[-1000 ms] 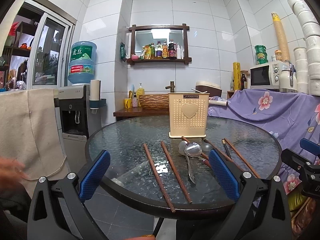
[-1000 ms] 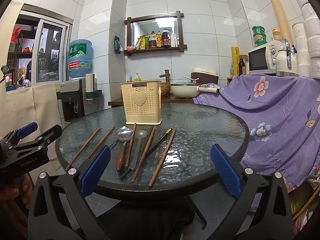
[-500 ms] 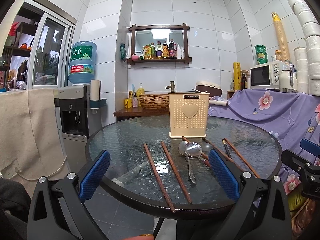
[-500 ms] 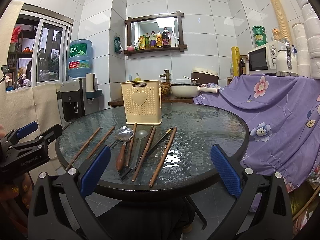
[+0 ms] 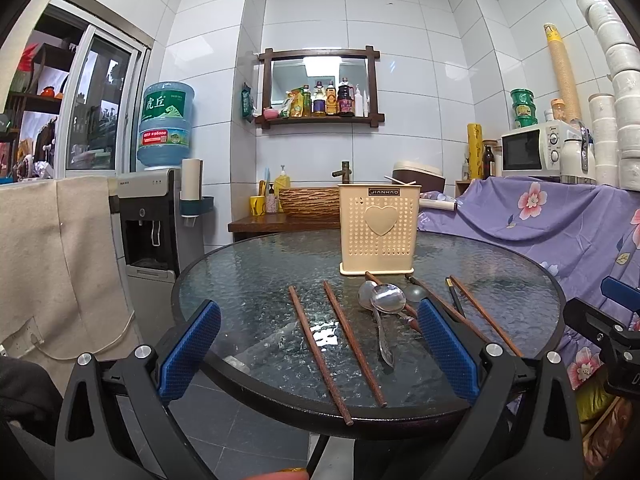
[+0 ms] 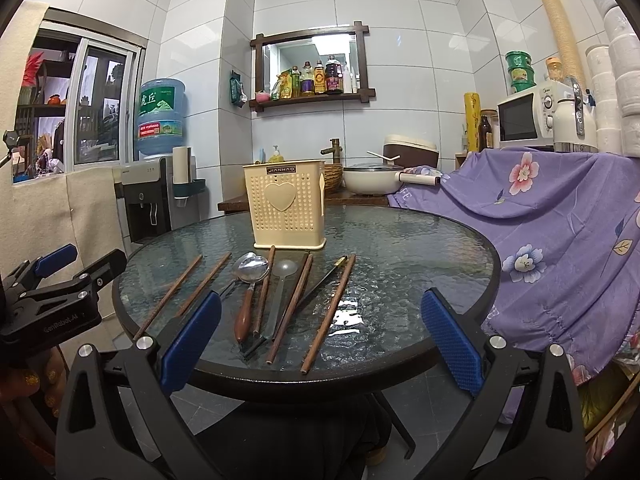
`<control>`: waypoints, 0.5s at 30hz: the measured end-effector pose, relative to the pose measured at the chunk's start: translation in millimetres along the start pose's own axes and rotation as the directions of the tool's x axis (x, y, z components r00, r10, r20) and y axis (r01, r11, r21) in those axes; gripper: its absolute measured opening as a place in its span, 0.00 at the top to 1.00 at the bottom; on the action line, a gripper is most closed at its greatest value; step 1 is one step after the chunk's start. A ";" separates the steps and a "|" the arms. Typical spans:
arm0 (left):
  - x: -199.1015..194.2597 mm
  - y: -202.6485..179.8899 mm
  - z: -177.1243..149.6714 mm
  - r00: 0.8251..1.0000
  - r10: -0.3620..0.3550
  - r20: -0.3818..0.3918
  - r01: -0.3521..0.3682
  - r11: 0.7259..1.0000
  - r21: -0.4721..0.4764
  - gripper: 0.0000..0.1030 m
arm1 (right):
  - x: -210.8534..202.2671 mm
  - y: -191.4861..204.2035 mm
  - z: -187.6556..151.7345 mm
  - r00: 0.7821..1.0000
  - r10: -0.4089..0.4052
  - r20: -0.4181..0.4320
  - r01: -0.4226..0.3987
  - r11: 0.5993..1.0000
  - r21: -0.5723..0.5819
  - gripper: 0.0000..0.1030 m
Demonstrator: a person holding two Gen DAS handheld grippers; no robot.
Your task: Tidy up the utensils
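- Change check: against the views from a second earlier, no utensil, holder or gripper had shifted. The only difference was at the left edge of the left wrist view, where a blurred hand seen then was gone.
- Meaning for the task: judged from the layout, sorting had not begun. Every utensil lay flat on the glass table (image 6: 420, 240) and none was gripped.
- Left gripper (image 5: 320, 344): its blue pads stood wide apart, holding nothing, short of the table's near rim.
- Right gripper (image 6: 320, 340): likewise spread wide and empty, near the rim.
- Cream holder (image 6: 285, 204): upright at 12 o'clock from the right gripper, on the far half of the table.
- Utensils, right wrist view: fanned between holder and near rim. Two chopsticks (image 6: 188, 288) lay at 10 o'clock, a metal spoon (image 6: 253, 270) and a translucent spoon (image 6: 282, 280) near 12 o'clock, and an outer chopstick (image 6: 329, 312) at 1 o'clock.
- Hidden or unclear: the holder's interior could not be seen, so its compartments and contents were unknown.
- A dark, flat utensil (image 6: 320, 284) partly under the chopsticks could not be identified.
- In the left wrist view the right pad covered several handles.
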State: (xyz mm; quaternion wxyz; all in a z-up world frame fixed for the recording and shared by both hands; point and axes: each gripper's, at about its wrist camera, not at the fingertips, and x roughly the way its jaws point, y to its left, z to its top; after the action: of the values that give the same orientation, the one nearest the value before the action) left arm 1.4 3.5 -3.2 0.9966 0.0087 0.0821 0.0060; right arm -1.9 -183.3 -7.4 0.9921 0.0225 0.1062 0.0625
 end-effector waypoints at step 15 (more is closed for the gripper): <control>0.1 -0.6 0.5 1.000 0.001 0.000 -0.001 1.000 0.001 0.06 | 0.3 -0.1 1.0 1.000 0.001 -0.002 -0.001 1.000 0.000 0.05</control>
State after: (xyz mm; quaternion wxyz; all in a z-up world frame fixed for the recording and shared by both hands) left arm 1.6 2.9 -2.7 0.9966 0.0093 0.0821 0.0066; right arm -1.4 -183.4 -6.5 0.9920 0.0226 0.1072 0.0633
